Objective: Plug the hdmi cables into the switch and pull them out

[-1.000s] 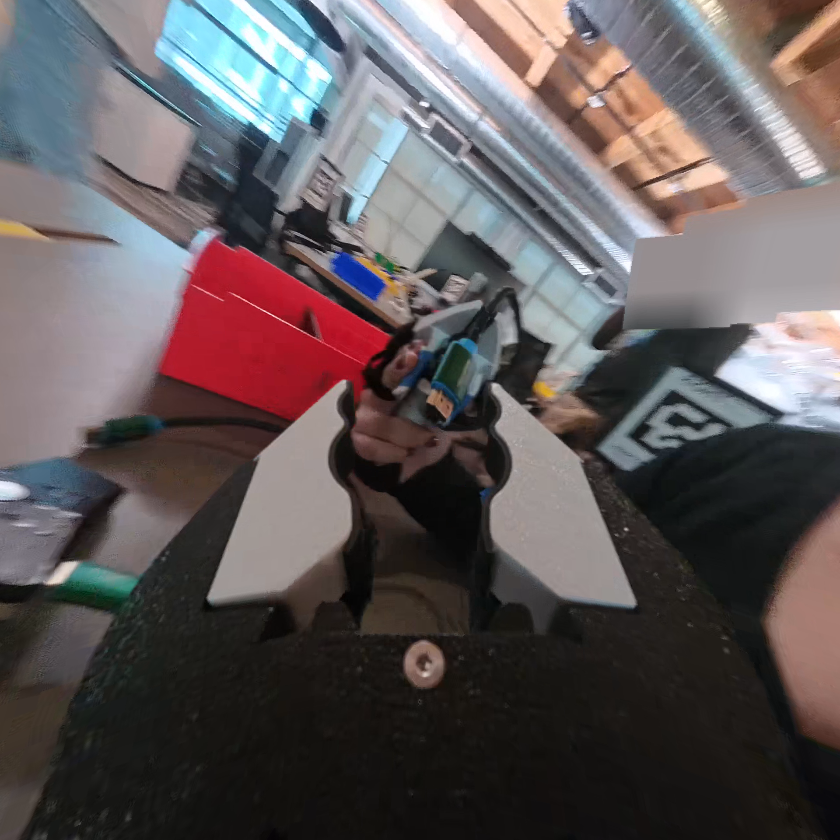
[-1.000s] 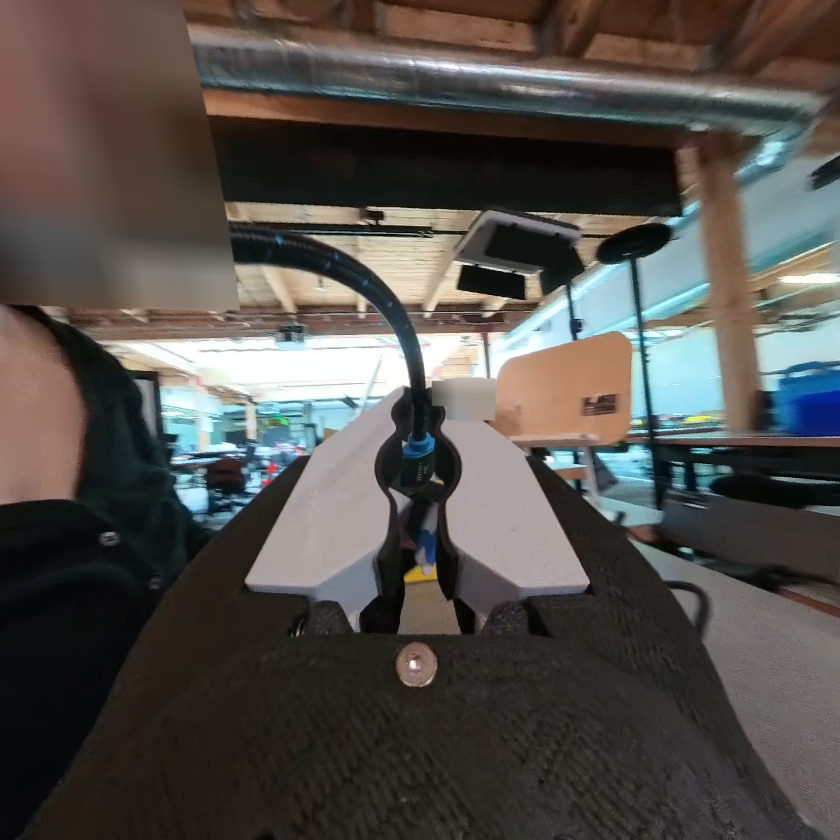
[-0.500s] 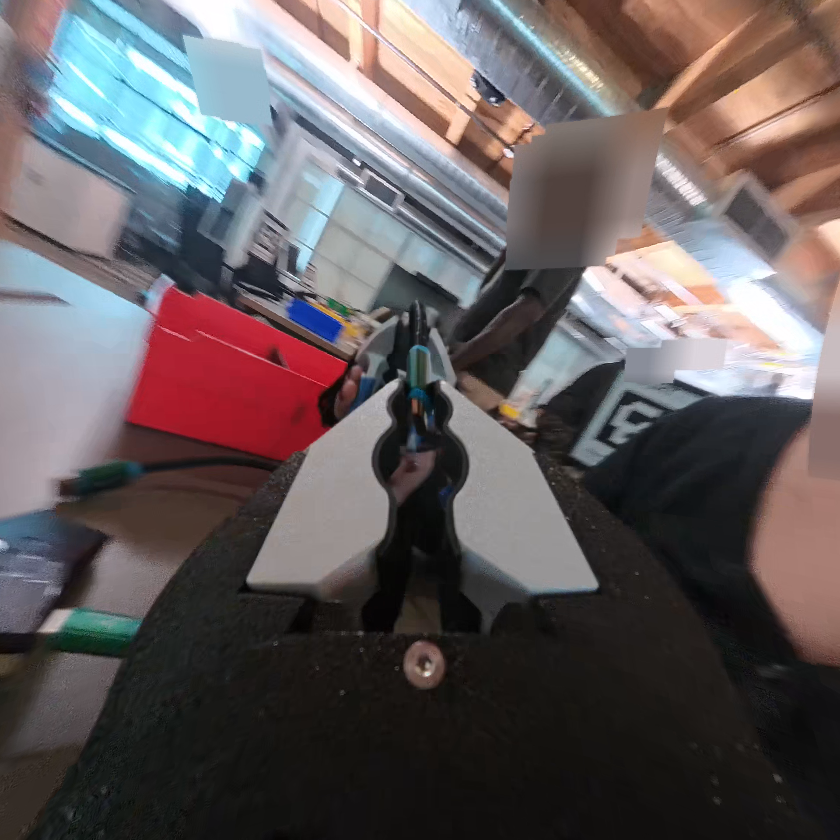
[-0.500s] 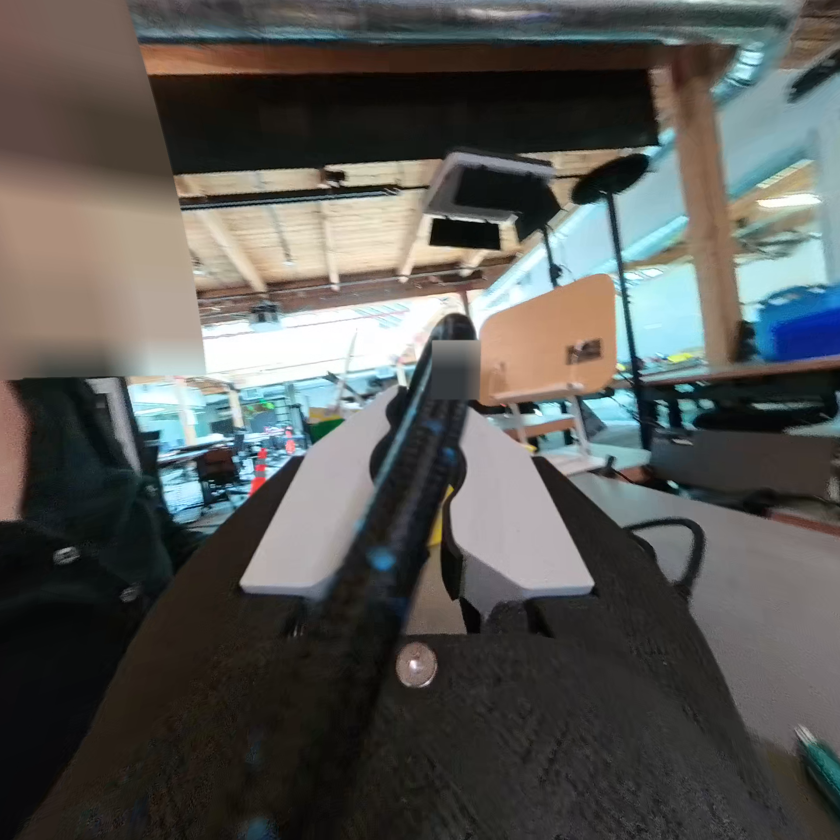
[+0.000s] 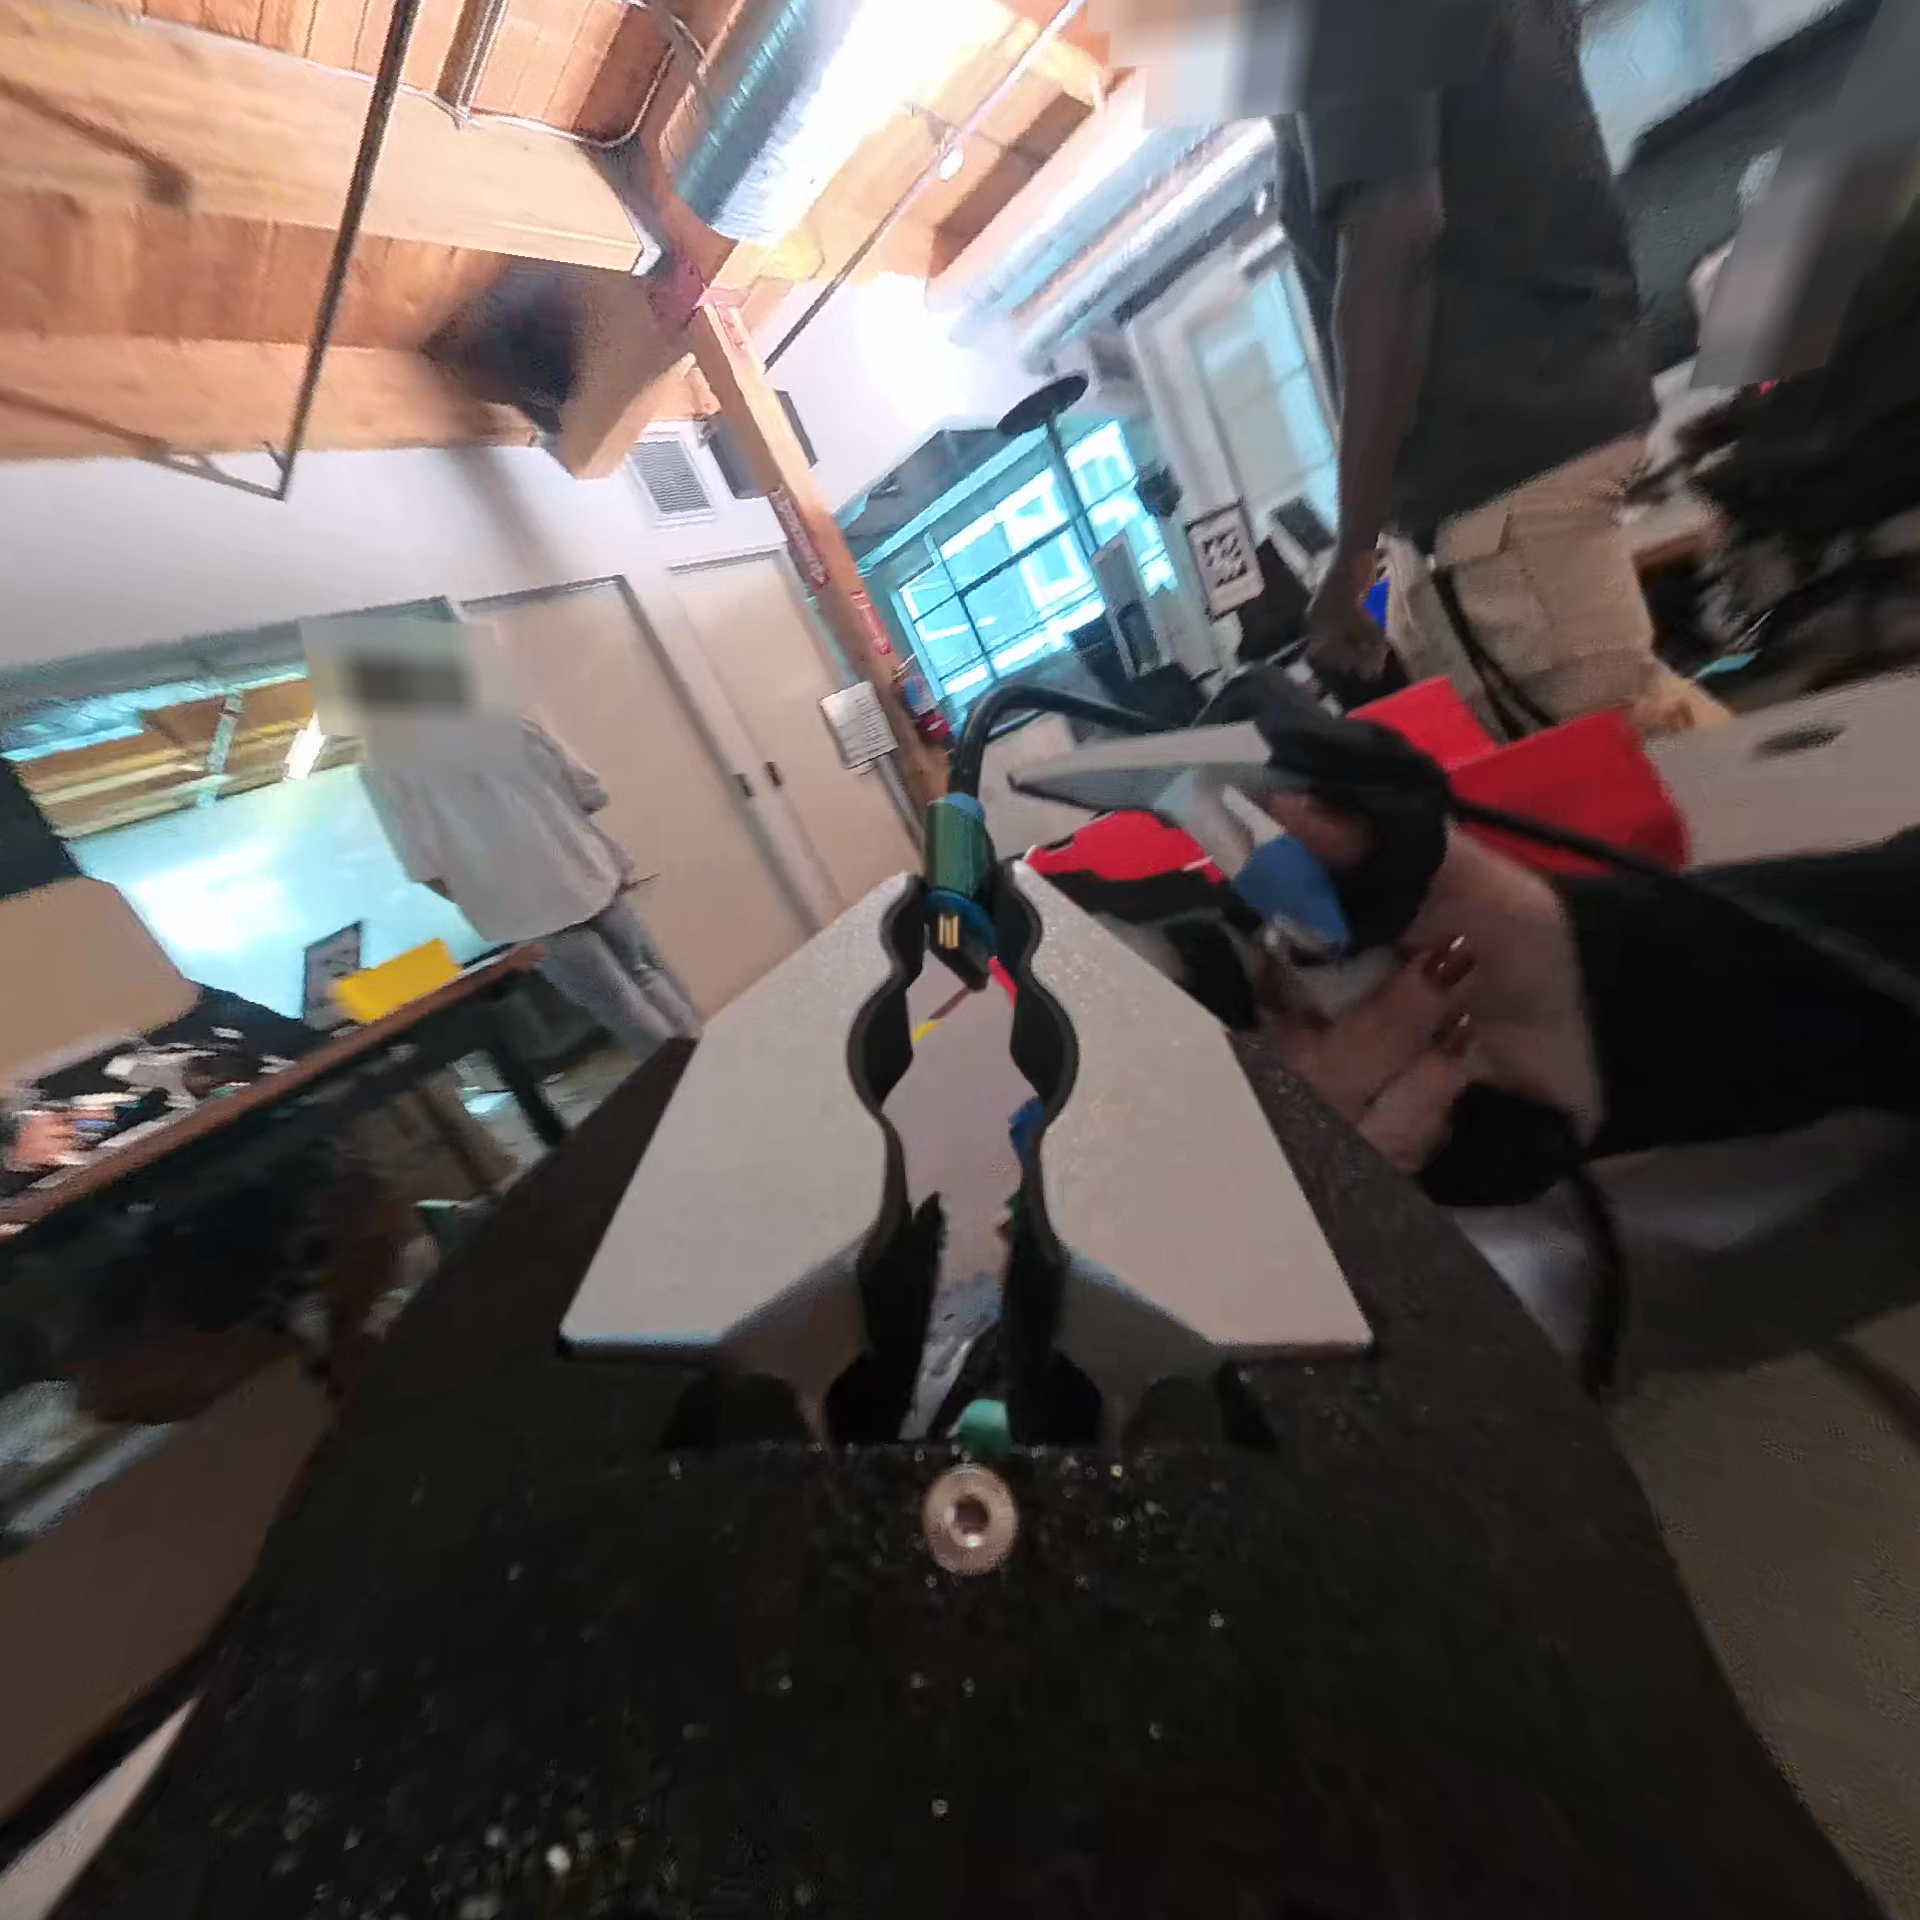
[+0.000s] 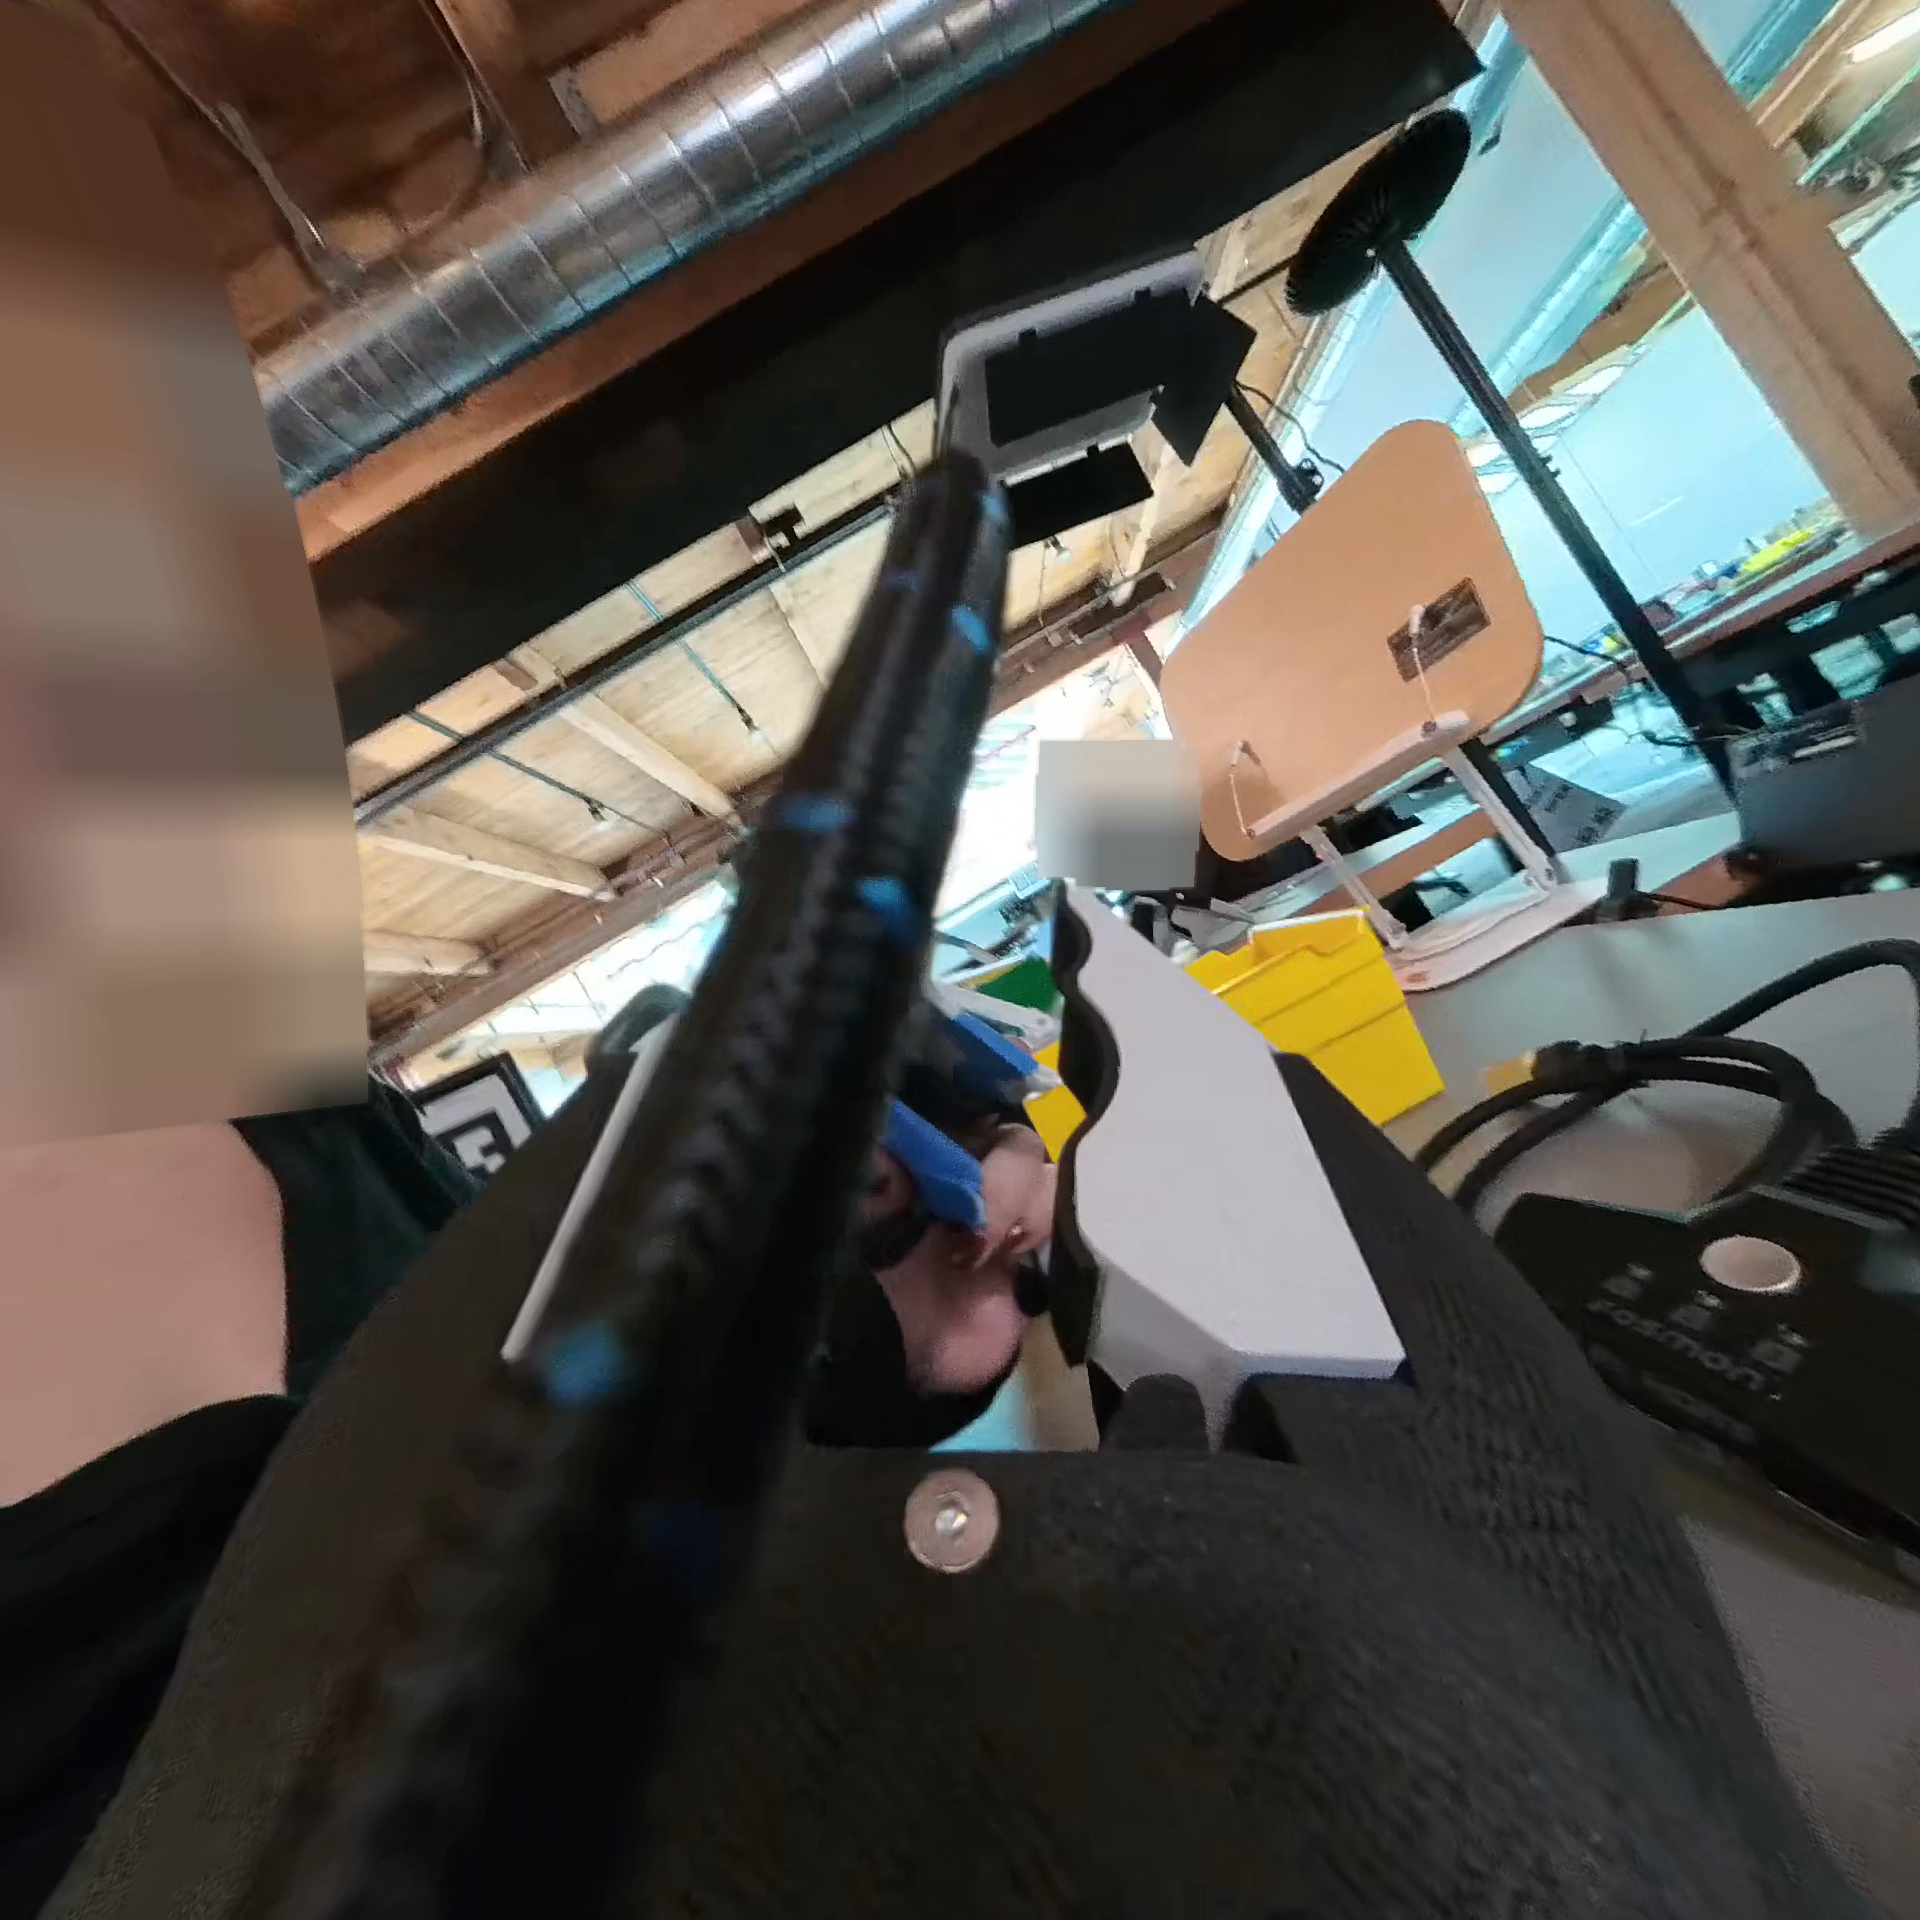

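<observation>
One HDMI plug (image 5: 958, 868), green-bodied with blue ends, is clamped at the very tips of the left gripper (image 5: 961, 904). The dark pads are seen pressed against its blue collar on both sides, so the left gripper is closed on the plug. The green body stands above the fingertips and is tilted slightly, while the gold-faced metal end points back and down into the hollow between the fingers. A black cable (image 5: 1003, 717) rises from the plug's top and arches over to the right, toward the other gripper (image 5: 1174, 774), whose pale fingers are seen just beyond and right of the plug. Behind that gripper a gloved hand (image 5: 1371, 831) and a red bin (image 5: 1558, 769) are visible.

In the right wrist view, a braided black cable with blue flecks (image 6: 821, 935) is laid diagonally across the lens, from lower left to upper centre, and the left finger of the right gripper (image 6: 977, 1029) is largely covered by it. Only the right finger (image 6: 1174, 1122) is plainly shown, with a wide space seen beside it, so the right gripper appears open with nothing pressed by its pads. The switch (image 6: 1725, 1309), a black box with a round silver button, is lying on the grey table (image 6: 1662, 956) to the right of this gripper, well apart from the held plug, with black cables coiled behind it. A yellow bin (image 6: 1340, 1018) is set farther back.
</observation>
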The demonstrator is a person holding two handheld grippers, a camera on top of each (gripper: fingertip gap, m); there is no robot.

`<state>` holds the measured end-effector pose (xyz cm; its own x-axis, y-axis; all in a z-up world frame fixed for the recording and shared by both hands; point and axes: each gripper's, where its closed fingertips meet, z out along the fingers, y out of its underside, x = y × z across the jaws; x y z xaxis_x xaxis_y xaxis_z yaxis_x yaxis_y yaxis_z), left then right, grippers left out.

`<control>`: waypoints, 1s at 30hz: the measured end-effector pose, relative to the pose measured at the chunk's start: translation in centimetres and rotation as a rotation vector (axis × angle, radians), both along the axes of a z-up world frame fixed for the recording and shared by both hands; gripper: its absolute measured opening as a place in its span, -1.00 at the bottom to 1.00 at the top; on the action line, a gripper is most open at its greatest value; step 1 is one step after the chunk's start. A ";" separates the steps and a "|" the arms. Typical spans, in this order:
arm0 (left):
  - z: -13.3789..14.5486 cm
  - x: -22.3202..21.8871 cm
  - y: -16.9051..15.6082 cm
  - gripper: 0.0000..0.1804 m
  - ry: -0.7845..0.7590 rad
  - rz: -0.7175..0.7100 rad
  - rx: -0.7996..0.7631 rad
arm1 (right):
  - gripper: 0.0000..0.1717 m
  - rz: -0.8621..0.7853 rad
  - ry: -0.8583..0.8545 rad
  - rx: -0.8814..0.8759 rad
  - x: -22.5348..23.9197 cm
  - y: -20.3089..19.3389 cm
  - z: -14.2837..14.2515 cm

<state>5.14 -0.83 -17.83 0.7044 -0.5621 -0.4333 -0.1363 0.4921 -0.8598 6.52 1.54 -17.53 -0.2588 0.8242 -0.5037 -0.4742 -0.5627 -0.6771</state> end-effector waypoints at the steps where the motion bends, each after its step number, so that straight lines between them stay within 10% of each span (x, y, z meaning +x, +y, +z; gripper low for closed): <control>1: -0.3 0.0 0.1 -0.87 0.035 0.034 0.021 | -0.62 0.018 0.018 -0.023 0.1 0.1 0.1; 11: -2.6 -0.6 1.7 -0.87 0.409 0.333 0.242 | -0.76 0.034 -0.018 -0.061 -0.2 0.4 -0.5; 30: -3.8 -1.3 3.2 -0.87 0.477 0.456 0.179 | -0.75 -0.325 -0.240 0.249 -1.3 0.2 -1.4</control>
